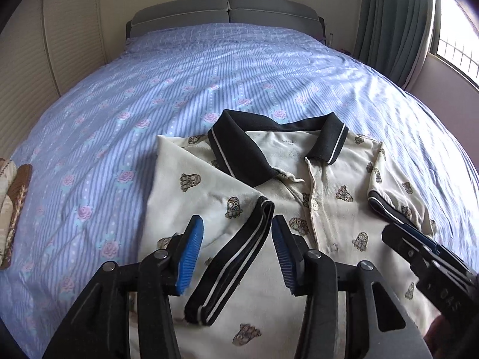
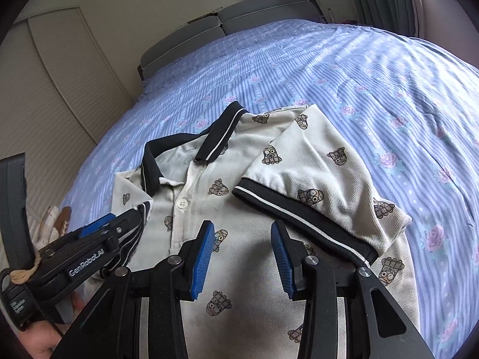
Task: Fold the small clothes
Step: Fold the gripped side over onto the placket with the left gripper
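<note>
A cream polo shirt point(image 1: 332, 209) with cartoon prints and a black collar point(image 1: 239, 146) lies face up on the bed; it also shows in the right wrist view point(image 2: 239, 206). Both short sleeves are folded inward over the chest. My left gripper point(image 1: 236, 254) is open, its blue pads on either side of the left sleeve's black cuff point(image 1: 233, 260), not touching it. My right gripper point(image 2: 242, 257) is open above the shirt front, beside the right sleeve's cuff point(image 2: 302, 218). The right gripper also shows in the left wrist view point(image 1: 419, 245), and the left gripper in the right wrist view point(image 2: 98, 236).
The bed point(image 1: 179, 74) has a blue striped sheet with pink roses. A grey headboard point(image 1: 224, 12) stands at the far end. A brown and cream cloth point(image 1: 15, 200) lies at the left bed edge. Curtains point(image 1: 395, 21) and a window are on the right.
</note>
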A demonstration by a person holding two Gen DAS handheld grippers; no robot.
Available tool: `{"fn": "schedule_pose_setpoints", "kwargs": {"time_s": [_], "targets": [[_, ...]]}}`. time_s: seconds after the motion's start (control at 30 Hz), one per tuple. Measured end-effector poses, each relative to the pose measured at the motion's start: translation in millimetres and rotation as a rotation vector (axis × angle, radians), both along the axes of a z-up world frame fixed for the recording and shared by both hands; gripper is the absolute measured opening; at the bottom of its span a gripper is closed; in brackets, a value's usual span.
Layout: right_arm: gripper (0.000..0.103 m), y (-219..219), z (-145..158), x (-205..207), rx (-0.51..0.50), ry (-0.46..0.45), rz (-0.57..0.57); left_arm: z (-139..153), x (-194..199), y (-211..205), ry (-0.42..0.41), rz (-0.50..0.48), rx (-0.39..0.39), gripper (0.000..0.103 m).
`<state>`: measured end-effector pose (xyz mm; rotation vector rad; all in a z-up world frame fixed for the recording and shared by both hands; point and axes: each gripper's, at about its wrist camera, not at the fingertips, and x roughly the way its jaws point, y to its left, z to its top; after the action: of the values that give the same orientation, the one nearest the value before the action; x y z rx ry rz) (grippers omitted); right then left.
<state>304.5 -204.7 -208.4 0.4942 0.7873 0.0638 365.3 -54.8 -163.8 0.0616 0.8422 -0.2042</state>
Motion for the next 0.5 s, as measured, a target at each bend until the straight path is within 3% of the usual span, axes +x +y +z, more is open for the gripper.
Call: {"fn": "schedule_pose_setpoints", "kwargs": {"time_s": [0.07,0.23,0.37,0.5], "targets": [[0.041,1.0,3.1,-2.4,-0.001,-0.017,0.000,6.0,-17.5,17.4,-0.015,0.013,-0.008,0.058],[0.041,11.8,6.3,-5.6,0.000,-0.046,0.025,-4.9,-46.8,64.6,0.008,0.094,-0.003,0.058],[0.041,30.6,8.0,-8.2,-0.047,-0.084,0.072,-24.7,-47.7,91.6,0.046,0.158,-0.025,0.057],[0.041,41.5,8.6,-10.0,-0.050,-0.108,0.107,-37.6,-43.6,96.3,0.076,0.163,-0.029,0.057]]}}
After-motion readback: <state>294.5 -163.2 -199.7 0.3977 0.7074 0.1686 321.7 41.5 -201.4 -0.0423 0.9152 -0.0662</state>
